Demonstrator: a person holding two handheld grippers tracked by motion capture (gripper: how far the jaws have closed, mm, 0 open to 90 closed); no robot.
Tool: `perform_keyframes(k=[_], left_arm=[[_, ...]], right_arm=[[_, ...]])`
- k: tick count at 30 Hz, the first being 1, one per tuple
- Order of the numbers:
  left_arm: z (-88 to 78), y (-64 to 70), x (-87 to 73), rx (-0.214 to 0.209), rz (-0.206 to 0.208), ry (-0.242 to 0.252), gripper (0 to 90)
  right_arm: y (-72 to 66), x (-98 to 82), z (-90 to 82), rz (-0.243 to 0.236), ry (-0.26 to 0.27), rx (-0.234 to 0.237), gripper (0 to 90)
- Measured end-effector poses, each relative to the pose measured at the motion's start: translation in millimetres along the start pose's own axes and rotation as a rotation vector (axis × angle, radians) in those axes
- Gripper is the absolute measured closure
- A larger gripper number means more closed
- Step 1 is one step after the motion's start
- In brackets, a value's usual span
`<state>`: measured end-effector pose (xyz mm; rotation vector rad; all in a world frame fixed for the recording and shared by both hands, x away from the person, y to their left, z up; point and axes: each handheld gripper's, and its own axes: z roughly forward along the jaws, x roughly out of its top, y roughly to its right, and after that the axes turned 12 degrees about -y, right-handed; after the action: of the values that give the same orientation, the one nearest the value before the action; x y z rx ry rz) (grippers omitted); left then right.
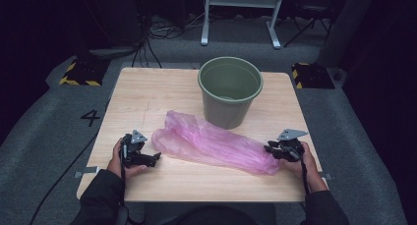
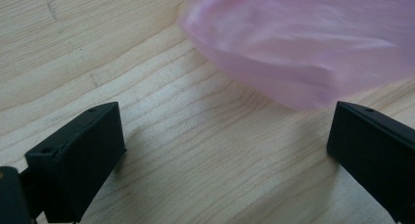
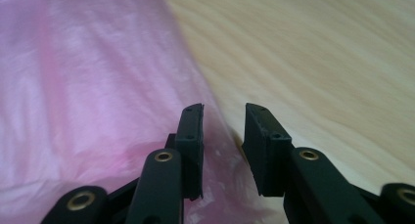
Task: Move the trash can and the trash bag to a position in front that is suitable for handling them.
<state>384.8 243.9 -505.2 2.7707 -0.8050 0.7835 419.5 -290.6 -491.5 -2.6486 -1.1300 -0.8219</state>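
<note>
Bare wood (image 1: 147,95) left of bag (image 1: 211,144); right tongs (image 1: 273,150) at bag's edge.

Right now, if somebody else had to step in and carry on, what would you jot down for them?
Left hand-held gripper: jaws wide open, resting on the table just short of the pink plastic bag's left end, holding nothing.
Right hand-held gripper: jaws narrowed over the bag's right edge, a gap between the pads; no firm grip yet.
Bag lies flat in front of the green bucket, which stands upright at the far side.
Done: both grippers placed at the bag's ends.
Left: probably grip the bag, lift it, take it to the bucket.
</note>
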Motion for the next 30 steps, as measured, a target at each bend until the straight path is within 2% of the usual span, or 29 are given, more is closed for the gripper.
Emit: perform_keyframes(k=[4, 8, 9, 11, 12, 13, 14, 15, 17, 21, 24, 25, 26, 28, 30], left_arm=[[0.7, 3.2, 1.6, 0.0, 0.032, 0.008, 0.5], [1.7, 5.9, 3.9, 0.002, 0.061, 0.011, 0.5], [2.4, 7.6, 5.6, 0.005, 0.072, 0.012, 0.5], [3.3, 8.9, 6.5, 0.005, 0.081, 0.019, 0.6], [3.3, 8.9, 6.5, 0.005, 0.081, 0.019, 1.0], [3.0, 9.8, 6.8, -0.004, 0.085, 0.02, 2.1], [3.0, 9.8, 6.8, -0.004, 0.085, 0.02, 3.6], [2.7, 10.7, 6.6, -0.021, 0.08, 0.021, 5.1], [3.0, 11.9, 7.0, -0.03, 0.073, 0.023, 7.9], [4.4, 13.0, 9.1, -0.044, 0.081, 0.019, 7.9], [5.2, 14.1, 9.7, -0.051, 0.08, 0.021, 7.8], [5.0, 14.4, 10.2, -0.054, 0.086, 0.016, 7.8], [5.6, 15.0, 10.8, -0.056, 0.093, 0.02, 7.8], [6.5, 18.0, 12.5, -0.065, 0.1, 0.017, 7.7], [9.4, 21.6, 17.2, -0.067, 0.1, 0.011, 6.9]], right_arm=[[16.5, -2.7, -1.6, 0.059, -0.015, -0.084, 67.2], [25.5, -5.4, -6.1, 0.108, -0.014, -0.13, 52.4], [27.5, -5.2, -8.8, 0.131, -0.006, -0.122, 47.9], [28.2, -4.1, -17.7, 0.138, 0.03, -0.131, 40.5], [28.2, -4.1, -17.7, 0.138, 0.03, -0.131, 40.5], [27.4, -2.4, -27.3, 0.151, 0.066, -0.141, 37.1], [27.4, -2.4, -27.3, 0.151, 0.066, -0.141, 37.1], [23.5, 1.1, -40.0, 0.149, 0.11, -0.129, 35.2], [17.5, 5.6, -49.5, 0.138, 0.147, -0.092, 33.9], [-0.5, 19.7, -62.0, 0.111, 0.251, 0.041, 30.9], [-20.6, 33.4, -60.4, 0.049, 0.245, 0.088, 28.3], [-20.6, 33.4, -60.4, 0.049, 0.245, 0.088, 28.3], [-35.4, 41.3, -56.0, -0.003, 0.236, 0.101, 27.2], [-49.5, 47.4, -50.7, -0.049, 0.25, 0.125, 27.5], [-64.3, 53.4, -42.0, -0.086, 0.221, 0.136, 26.5]])
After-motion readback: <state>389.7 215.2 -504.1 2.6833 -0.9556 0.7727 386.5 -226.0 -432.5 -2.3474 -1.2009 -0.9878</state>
